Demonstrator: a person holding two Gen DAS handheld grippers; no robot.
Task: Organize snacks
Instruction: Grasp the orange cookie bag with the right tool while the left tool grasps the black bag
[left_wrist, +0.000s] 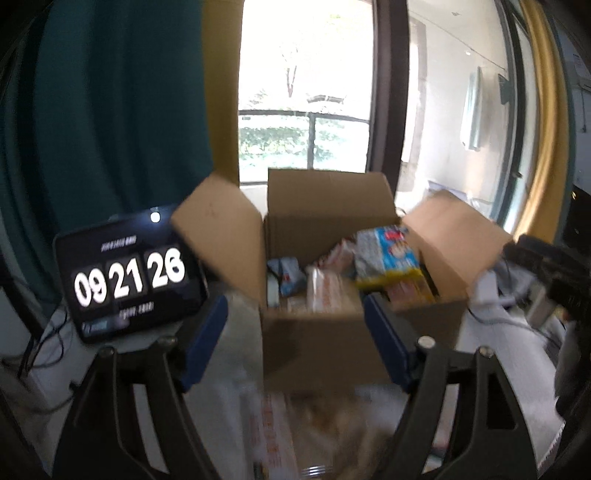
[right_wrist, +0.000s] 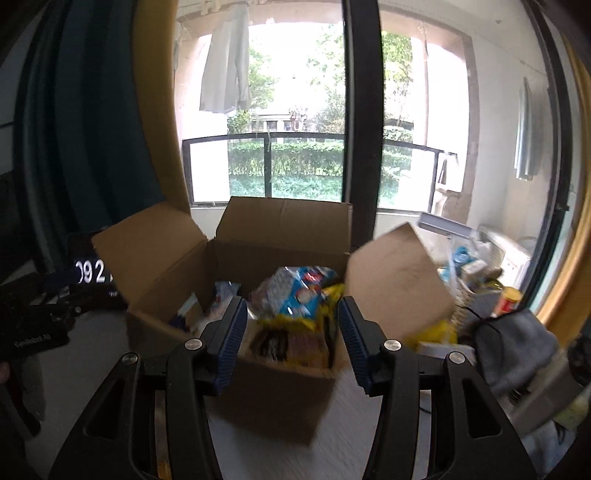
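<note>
The left gripper (left_wrist: 295, 339) has its blue-padded fingers (left_wrist: 207, 343) spread wide with nothing clamped between them; they frame the near wall of an open cardboard box (left_wrist: 317, 332) without clearly touching it, and a blurred clear snack bag (left_wrist: 295, 435) with orange print lies low in the left wrist view between the finger arms, though whether it touches them cannot be told. The right gripper (right_wrist: 291, 339) is likewise open, somewhat less wide, its fingers (right_wrist: 231, 339) holding nothing and hovering at the box (right_wrist: 273, 398) rim over the snacks. The box stands on a pale tabletop (right_wrist: 369, 424) with all its flaps up, and inside it sit a blue, silver and yellow snack packet (left_wrist: 388, 258), a clear packet with red print (left_wrist: 325, 284) and a small blue-and-white pack (left_wrist: 288, 277) near the left wall. Only the left wrist view shows in full the tablet clock (left_wrist: 129, 273) reading 09 21 26, standing just left of the box; the right wrist view catches only its first digits behind a flap. Only the right wrist view shows the clutter to the right of the box: a gray cloth (right_wrist: 517, 350), a yellow-lidded can (right_wrist: 509, 299) and a white shirt (right_wrist: 225, 62) hanging outside the window.
</note>
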